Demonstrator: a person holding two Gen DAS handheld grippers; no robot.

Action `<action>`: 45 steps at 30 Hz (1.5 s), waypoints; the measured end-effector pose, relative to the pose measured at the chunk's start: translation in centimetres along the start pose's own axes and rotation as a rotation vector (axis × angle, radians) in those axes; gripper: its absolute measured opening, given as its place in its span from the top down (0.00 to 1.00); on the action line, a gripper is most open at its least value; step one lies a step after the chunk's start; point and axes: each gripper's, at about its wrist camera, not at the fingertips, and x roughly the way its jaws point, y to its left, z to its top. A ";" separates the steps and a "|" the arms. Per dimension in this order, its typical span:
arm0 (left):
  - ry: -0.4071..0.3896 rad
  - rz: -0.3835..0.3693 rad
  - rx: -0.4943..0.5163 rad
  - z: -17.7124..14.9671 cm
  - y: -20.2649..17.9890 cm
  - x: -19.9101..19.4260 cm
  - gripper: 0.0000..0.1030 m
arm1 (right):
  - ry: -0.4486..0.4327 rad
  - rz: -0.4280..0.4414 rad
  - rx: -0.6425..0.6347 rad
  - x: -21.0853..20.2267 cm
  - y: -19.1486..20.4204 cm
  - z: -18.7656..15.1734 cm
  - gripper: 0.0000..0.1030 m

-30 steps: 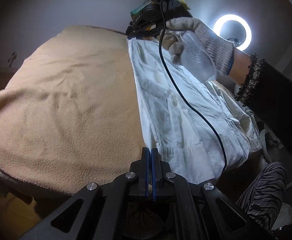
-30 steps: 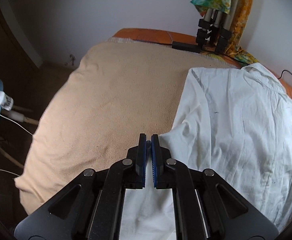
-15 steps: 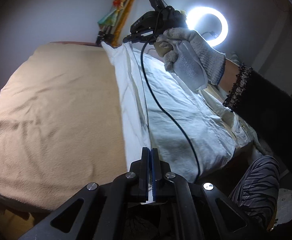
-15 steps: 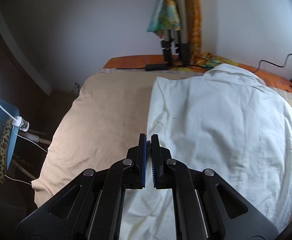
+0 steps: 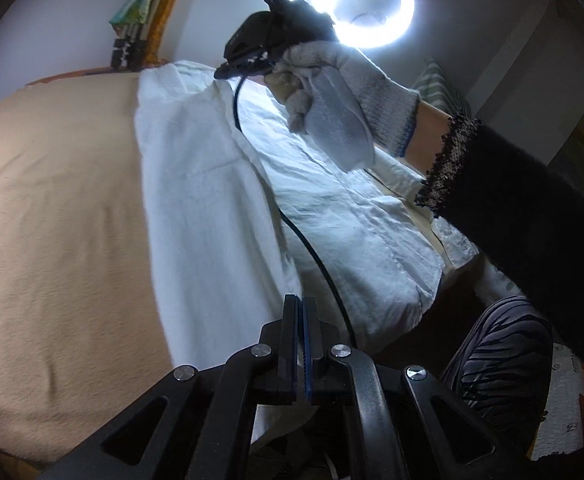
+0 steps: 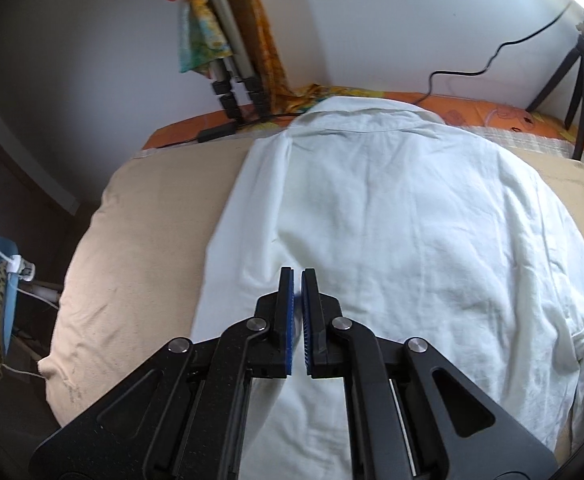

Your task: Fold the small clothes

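Lying on bed w/ tan blanket: 1 white shirt, collar at far end. Left hand-held gripper pinches shirt's left edge, lifted. Right hand-held gripper narrow, fabric between pads, near shoulder. Shirt's near hem cut off; right sleeve bunched, unclear. Gloved hand holds right unit.
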 end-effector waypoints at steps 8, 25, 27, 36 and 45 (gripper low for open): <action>0.079 -0.015 0.073 -1.0 -1.9 2.6 0.88 | 0.016 0.032 0.023 -0.6 -2.9 -0.9 0.98; -0.106 0.058 -0.069 -2.3 2.7 -4.6 0.73 | -0.119 0.208 0.057 -14.9 -5.4 -10.8 0.97; -0.117 0.106 -0.050 -1.7 2.9 -4.4 0.76 | -0.129 0.199 0.055 -15.9 -5.6 -12.3 0.97; -0.076 0.185 0.049 2.5 3.2 0.7 0.82 | -0.148 0.196 0.085 -17.1 -7.0 -15.0 0.97; 0.024 0.231 0.135 0.1 3.8 2.8 0.79 | -0.179 0.182 0.072 -18.7 -7.9 -15.9 0.97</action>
